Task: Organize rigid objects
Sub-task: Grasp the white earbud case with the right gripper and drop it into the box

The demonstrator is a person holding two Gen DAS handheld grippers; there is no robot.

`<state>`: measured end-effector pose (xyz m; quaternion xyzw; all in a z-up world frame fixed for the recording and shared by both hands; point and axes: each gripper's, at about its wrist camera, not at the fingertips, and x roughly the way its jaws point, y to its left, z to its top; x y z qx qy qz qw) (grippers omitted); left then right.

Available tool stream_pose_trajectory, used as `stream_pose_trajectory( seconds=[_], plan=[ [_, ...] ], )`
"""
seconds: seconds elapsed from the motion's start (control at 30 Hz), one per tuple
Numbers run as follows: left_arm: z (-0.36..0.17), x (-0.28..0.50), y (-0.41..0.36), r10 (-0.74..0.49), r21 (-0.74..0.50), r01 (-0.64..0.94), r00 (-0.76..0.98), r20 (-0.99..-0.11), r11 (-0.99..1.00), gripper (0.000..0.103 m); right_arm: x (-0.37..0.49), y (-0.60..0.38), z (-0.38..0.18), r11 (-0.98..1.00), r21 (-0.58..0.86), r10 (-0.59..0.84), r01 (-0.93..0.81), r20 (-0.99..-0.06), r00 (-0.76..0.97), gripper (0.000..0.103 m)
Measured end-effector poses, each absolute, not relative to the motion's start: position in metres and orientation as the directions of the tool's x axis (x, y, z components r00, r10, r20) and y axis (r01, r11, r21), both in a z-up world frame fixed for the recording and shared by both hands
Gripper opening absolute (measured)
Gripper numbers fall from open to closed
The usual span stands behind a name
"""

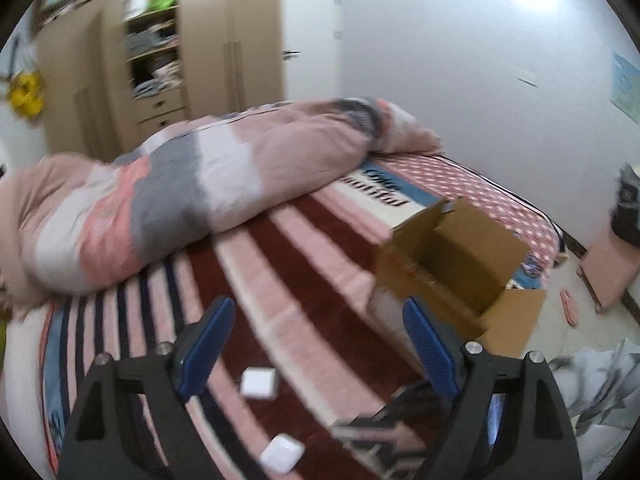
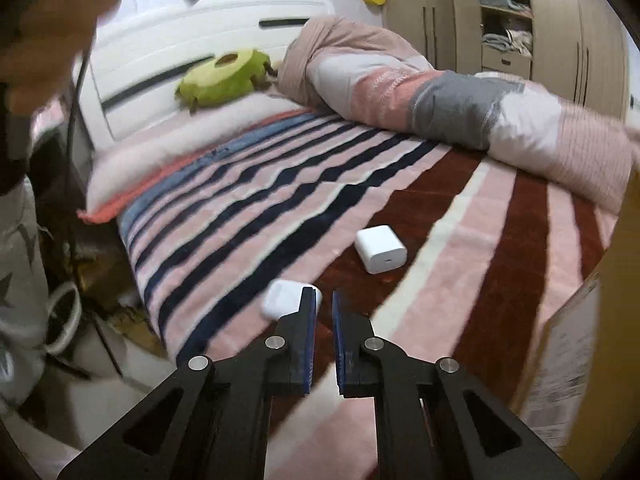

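The right claw (image 2: 321, 304) is hovering nearly pressed together above the earbud case (image 2: 285, 299); the left claw (image 1: 316, 320) is hanging spread over the bed (image 1: 304, 280).

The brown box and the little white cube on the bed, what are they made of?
The brown box looks like cardboard: matte tan, thin folded flaps standing open. The little white cube looks like hard plastic: smooth, slightly glossy, rounded corners, with a small slot on one face.

A home bedroom: striped bed (image 2: 280, 184), rolled quilt (image 1: 180, 192), wardrobe (image 1: 208, 40) (shelves of clothes).
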<state>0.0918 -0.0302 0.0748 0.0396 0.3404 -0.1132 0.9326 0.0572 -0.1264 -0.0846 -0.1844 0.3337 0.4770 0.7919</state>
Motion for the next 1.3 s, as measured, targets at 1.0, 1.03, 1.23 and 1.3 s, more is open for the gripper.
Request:
stream_pose_trajectory(
  seconds=[1.0, 1.03, 1.23, 1.3],
  plan=[
    [-0.048, 0.027, 0.097, -0.038, -0.095, -0.042, 0.709, -0.704, 0.995, 0.084, 0.038, -0.079, -0.097, 0.491, -0.020, 0.656, -0.871, -0.649, 0.385, 0.049],
    [-0.053, 0.031, 0.094, -0.051, -0.102, -0.030, 0.706, -0.706, 0.994, 0.084, 0.037, -0.094, -0.072, 0.493, -0.026, 0.673, -0.869, -0.622, 0.401, 0.049],
    [-0.092, 0.067, 0.070, -0.089, -0.113, 0.011, 0.689, -0.720, 0.994, 0.084, 0.069, -0.183, 0.021, 0.616, -0.052, 0.605, -0.786, -0.609, 0.514, 0.049],
    [-0.108, 0.085, 0.060, -0.100, -0.115, 0.022, 0.677, -0.729, 0.993, 0.084, 0.094, -0.220, 0.035, 0.691, -0.052, 0.526, -0.721, -0.648, 0.551, 0.050]
  ],
)
